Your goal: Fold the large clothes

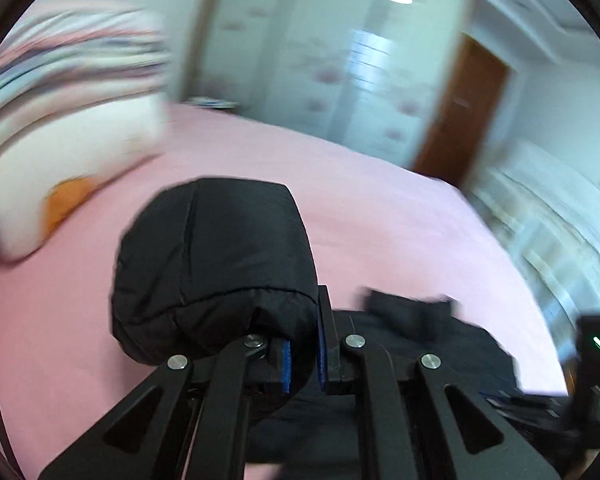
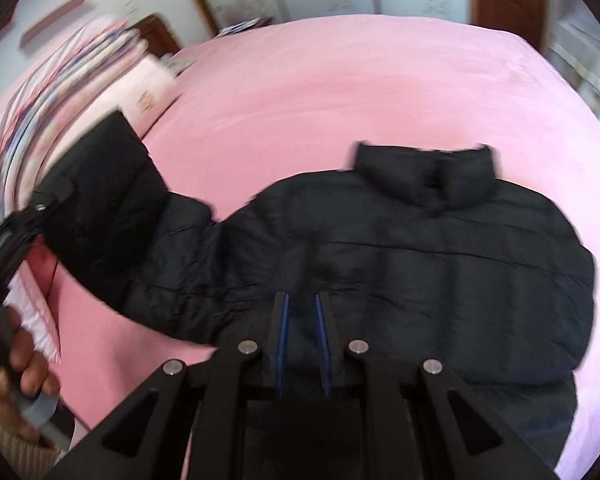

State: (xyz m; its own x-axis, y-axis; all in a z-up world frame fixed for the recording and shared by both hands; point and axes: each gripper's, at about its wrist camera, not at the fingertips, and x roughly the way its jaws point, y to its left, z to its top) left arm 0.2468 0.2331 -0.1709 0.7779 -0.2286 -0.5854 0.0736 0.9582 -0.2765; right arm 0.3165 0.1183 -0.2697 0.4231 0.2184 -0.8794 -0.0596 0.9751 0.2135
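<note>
A black puffer jacket [image 2: 440,248] lies flat on the pink bed [image 2: 340,92], collar [image 2: 424,172] toward the far side. Its left sleeve [image 2: 112,200] is lifted off the bed. My left gripper [image 1: 303,344] is shut on the sleeve cuff [image 1: 216,264], which bulges up in front of its fingers; that gripper also shows at the left edge of the right wrist view [image 2: 40,208]. My right gripper [image 2: 302,308] hovers over the jacket's lower body with a narrow gap between its fingers and nothing in it. The jacket body shows blurred in the left wrist view [image 1: 412,320].
Striped folded bedding [image 2: 60,92] and a white pillow [image 1: 68,160] sit at the left of the bed. A wardrobe [image 1: 320,60] and a brown door [image 1: 468,112] stand beyond the bed. Both views are motion blurred.
</note>
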